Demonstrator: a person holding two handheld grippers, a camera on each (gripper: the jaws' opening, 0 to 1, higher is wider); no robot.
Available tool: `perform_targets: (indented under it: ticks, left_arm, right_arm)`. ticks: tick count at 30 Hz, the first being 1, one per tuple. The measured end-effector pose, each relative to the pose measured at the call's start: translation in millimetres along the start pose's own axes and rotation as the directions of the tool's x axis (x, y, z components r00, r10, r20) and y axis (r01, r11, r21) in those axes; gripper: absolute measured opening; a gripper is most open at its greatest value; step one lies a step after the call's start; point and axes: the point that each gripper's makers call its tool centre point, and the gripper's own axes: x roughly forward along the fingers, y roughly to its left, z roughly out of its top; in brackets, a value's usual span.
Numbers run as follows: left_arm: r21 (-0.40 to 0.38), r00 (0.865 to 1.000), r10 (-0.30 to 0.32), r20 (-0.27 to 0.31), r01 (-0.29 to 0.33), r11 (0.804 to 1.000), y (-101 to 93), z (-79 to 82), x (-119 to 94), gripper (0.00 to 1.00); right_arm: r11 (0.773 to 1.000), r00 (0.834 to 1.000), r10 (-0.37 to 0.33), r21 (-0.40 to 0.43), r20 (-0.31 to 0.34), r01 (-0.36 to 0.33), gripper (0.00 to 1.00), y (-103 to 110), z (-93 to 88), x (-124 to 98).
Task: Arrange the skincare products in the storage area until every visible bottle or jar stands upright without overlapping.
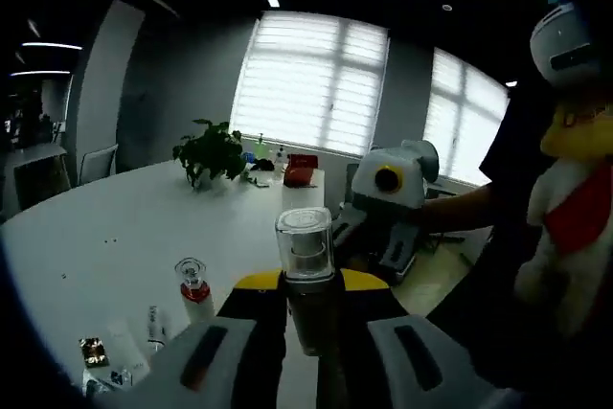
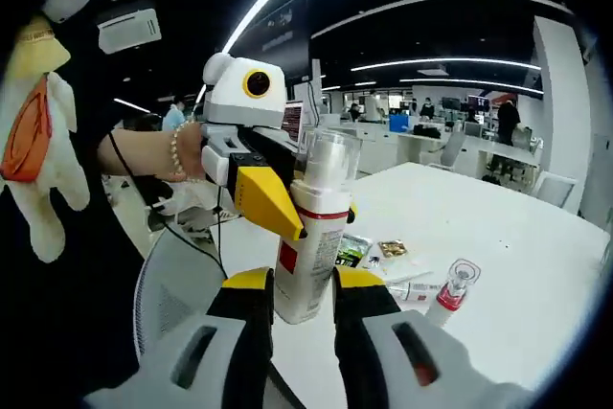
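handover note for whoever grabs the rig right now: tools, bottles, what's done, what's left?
Both tools are on one bottle, held above the white table.
Left tool: shut on the clear-capped bottle.
Right tool: jaws flank the base of that bottle; grip cannot be confirmed.
On the table: small red-banded bottle upright; a tube lying flat beside sachets.
Done: nothing visibly placed.
Left: set the held bottle upright, stand up the tube, keep items from overlapping.
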Motion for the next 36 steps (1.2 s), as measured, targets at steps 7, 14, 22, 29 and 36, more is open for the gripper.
perform_targets:
  ticks: [7, 14, 22, 29, 36]
  left_arm:
    - [0.041, 0.997, -0.074, 0.033, 0.073, 0.997, -11.3, 14.7, 3, 0.14]
    - [0.091, 0.993, -0.116, -0.013, 0.117, 0.989, -16.1, 10.0, 11, 0.14]
    - [0.102, 0.99, -0.104, -0.094, 0.113, 0.988, -7.2, -14.0, 26, 0.14]
    - [0.084, 0.984, -0.097, -0.148, 0.11, 0.99, -0.5, -40.1, 41, 0.14]
    - [0.078, 0.976, -0.066, -0.209, 0.084, 0.993, 14.2, -66.6, 54, 0.14]
  right_arm:
    - [0.998, 0.996, 0.064, 0.001, 0.054, -0.065, 0.24, 4, 15.9, -4]
    - [0.994, 0.995, 0.101, -0.041, 0.018, -0.1, 0.21, 8, 10.6, 0]
    - [0.998, 0.998, 0.046, -0.052, -0.032, -0.048, 0.21, -6, -17.4, 2]
    - [0.999, 0.997, 0.023, -0.045, -0.074, -0.026, 0.21, -16, -47.7, 4]
    - [0.999, 0.993, -0.027, -0.032, -0.113, 0.024, 0.21, -30, -76.4, 11]
